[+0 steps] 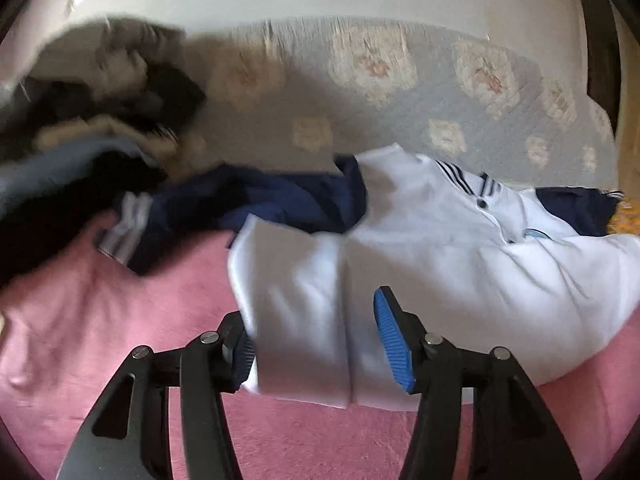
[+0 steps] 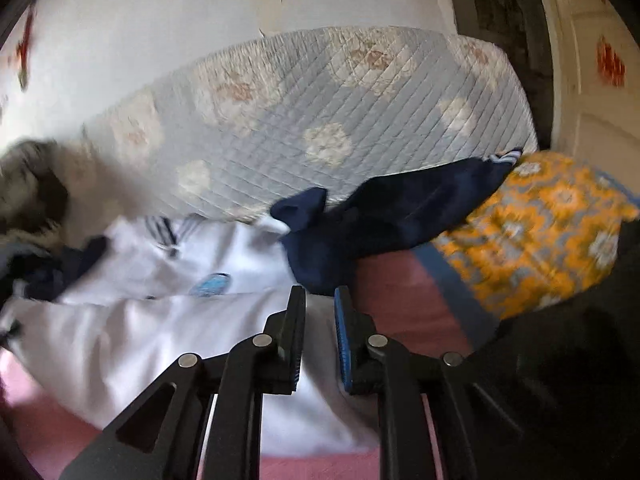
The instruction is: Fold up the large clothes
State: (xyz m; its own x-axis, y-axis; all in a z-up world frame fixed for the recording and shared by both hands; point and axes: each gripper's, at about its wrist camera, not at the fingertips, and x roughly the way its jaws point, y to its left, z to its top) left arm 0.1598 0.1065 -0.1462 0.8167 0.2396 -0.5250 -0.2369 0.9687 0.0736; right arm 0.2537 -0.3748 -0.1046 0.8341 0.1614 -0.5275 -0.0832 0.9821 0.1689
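A white jacket with navy sleeves and striped collar (image 1: 432,240) lies on a pink blanket (image 1: 120,340). My left gripper (image 1: 316,340) is open, its blue pads (image 1: 394,344) on either side of the jacket's white hem, which lies between the jaws. In the right wrist view the jacket (image 2: 160,320) lies left and below, its navy sleeve (image 2: 384,220) stretched to the right. My right gripper (image 2: 320,336) has its jaws a narrow gap apart over the white hem edge; whether cloth is pinched in them is unclear.
A grey quilted floral mattress (image 1: 400,92) (image 2: 320,112) lies behind. A pile of dark and fur-trimmed clothes (image 1: 92,120) sits at left. An orange patterned quilt (image 2: 540,232) is at right, by a door (image 2: 592,80).
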